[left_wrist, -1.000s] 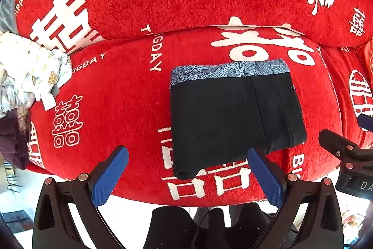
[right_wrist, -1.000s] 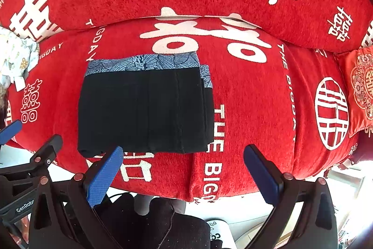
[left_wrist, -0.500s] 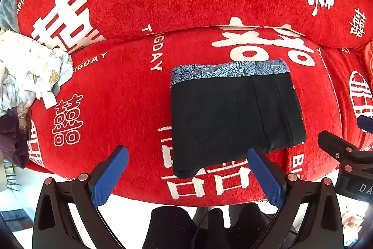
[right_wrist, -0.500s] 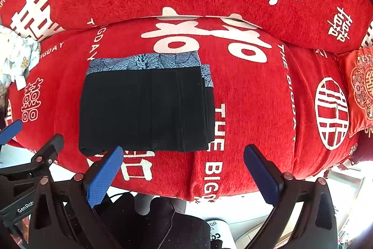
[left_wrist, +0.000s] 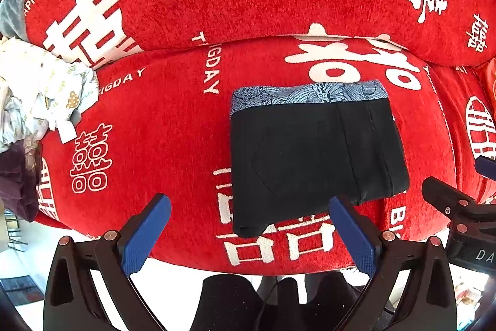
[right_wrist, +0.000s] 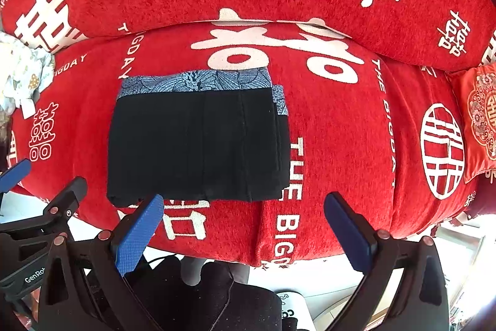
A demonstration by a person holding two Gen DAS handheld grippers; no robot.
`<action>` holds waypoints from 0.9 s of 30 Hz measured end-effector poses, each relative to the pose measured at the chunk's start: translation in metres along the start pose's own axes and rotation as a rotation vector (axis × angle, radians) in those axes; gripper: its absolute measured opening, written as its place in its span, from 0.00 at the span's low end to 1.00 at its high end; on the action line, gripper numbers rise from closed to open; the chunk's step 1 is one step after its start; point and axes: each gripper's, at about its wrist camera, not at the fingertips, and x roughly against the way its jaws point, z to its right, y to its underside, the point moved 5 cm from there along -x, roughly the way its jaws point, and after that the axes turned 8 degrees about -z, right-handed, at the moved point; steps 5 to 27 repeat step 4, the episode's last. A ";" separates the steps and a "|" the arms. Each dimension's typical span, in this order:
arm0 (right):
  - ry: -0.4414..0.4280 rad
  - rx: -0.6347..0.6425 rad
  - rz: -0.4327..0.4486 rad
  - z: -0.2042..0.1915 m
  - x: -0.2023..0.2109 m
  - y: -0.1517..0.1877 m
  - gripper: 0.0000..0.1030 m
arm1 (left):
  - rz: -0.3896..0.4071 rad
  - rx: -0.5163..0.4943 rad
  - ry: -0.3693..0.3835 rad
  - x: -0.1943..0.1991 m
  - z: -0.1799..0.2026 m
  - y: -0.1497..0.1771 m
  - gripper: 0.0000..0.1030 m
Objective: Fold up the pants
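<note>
The black pants [left_wrist: 313,157] lie folded into a compact rectangle on the red sofa seat, with a blue patterned waistband [left_wrist: 307,95] along the far edge. They also show in the right wrist view [right_wrist: 198,141]. My left gripper [left_wrist: 248,225] is open and empty, held off the seat's front edge just short of the pants. My right gripper [right_wrist: 245,225] is open and empty, in front of the pants and to their right. Each gripper shows at the edge of the other's view.
The red sofa cover [left_wrist: 155,120] with white lettering spans seat and backrest. A heap of light and dark clothes [left_wrist: 34,95] lies at the left end. An embroidered red cushion [right_wrist: 480,114] sits at the right end. The floor lies below the seat's front edge.
Almost nothing: both grippers stay open and hold their place, with only a slight drift of the views. The pants have not moved.
</note>
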 end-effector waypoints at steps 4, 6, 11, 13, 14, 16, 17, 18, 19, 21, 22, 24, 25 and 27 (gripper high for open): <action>0.001 0.000 0.001 0.000 0.000 0.000 1.00 | 0.036 -0.011 0.011 0.005 0.001 -0.001 0.99; 0.001 0.000 0.001 0.000 0.000 0.000 1.00 | 0.036 -0.011 0.011 0.005 0.001 -0.001 0.99; 0.001 0.000 0.001 0.000 0.000 0.000 1.00 | 0.036 -0.011 0.011 0.005 0.001 -0.001 0.99; 0.001 0.000 0.001 0.000 0.000 0.000 1.00 | 0.036 -0.011 0.011 0.005 0.001 -0.001 0.99; 0.001 0.000 0.001 0.000 0.000 0.000 1.00 | 0.036 -0.011 0.011 0.005 0.001 -0.001 0.99; 0.001 0.000 0.001 0.000 0.000 0.000 1.00 | 0.036 -0.011 0.011 0.005 0.001 -0.001 0.99; 0.001 0.000 0.001 0.000 0.000 0.000 1.00 | 0.036 -0.011 0.011 0.005 0.001 -0.001 0.99; 0.001 0.000 0.001 0.000 0.000 0.000 1.00 | 0.036 -0.011 0.011 0.005 0.001 -0.001 0.99; 0.001 0.000 0.001 0.000 0.000 0.000 1.00 | 0.036 -0.011 0.011 0.005 0.001 -0.001 0.99; 0.001 0.000 0.001 0.000 0.000 0.000 1.00 | 0.036 -0.011 0.011 0.005 0.001 -0.001 0.99; 0.001 0.000 0.001 0.000 0.000 0.000 1.00 | 0.036 -0.011 0.011 0.005 0.001 -0.001 0.99; 0.001 0.000 0.001 0.000 0.000 0.000 1.00 | 0.036 -0.011 0.011 0.005 0.001 -0.001 0.99; 0.001 0.000 0.001 0.000 0.000 0.000 1.00 | 0.036 -0.011 0.011 0.005 0.001 -0.001 0.99; 0.001 0.000 0.001 0.000 0.000 0.000 1.00 | 0.036 -0.011 0.011 0.005 0.001 -0.001 0.99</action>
